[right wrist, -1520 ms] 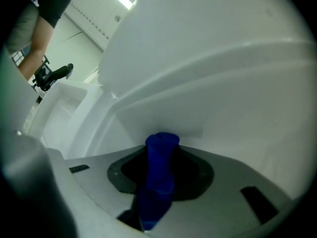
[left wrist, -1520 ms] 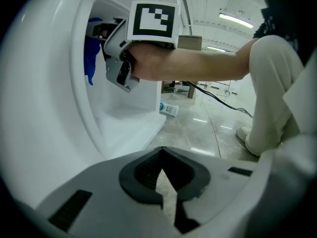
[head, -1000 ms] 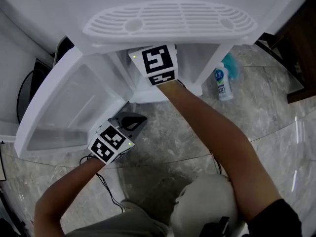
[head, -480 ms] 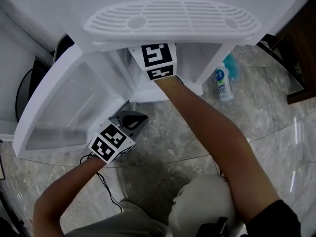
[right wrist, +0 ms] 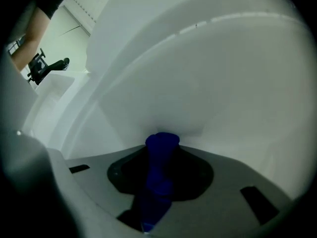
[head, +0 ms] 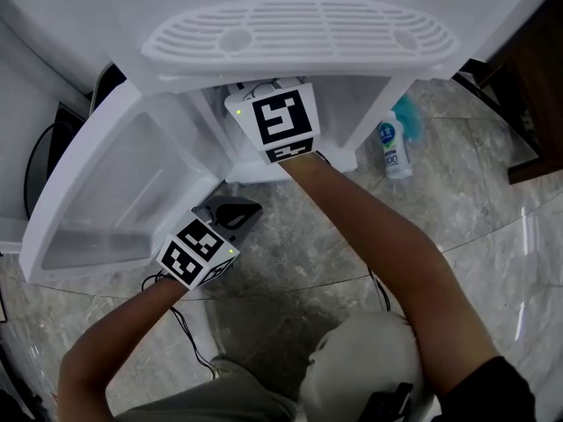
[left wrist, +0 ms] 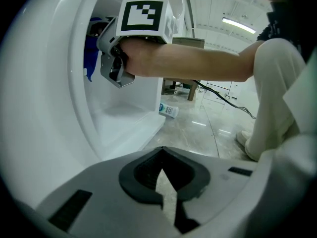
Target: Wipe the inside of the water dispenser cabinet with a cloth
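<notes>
Right gripper view: our right tongs point(right wrist: 161, 150) pinch the blue cloth point(right wrist: 157, 182) at the cabinet point(right wrist: 213, 78) inner wall. We judge wiping under way, with most surfaces left. Our left tongs point(left wrist: 163, 167) hang closed and empty outside.

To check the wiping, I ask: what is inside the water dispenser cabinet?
The right gripper is inside the cabinet, holding a blue cloth at its white wall. Part of its floor shows; the arm hides the rest.
</notes>
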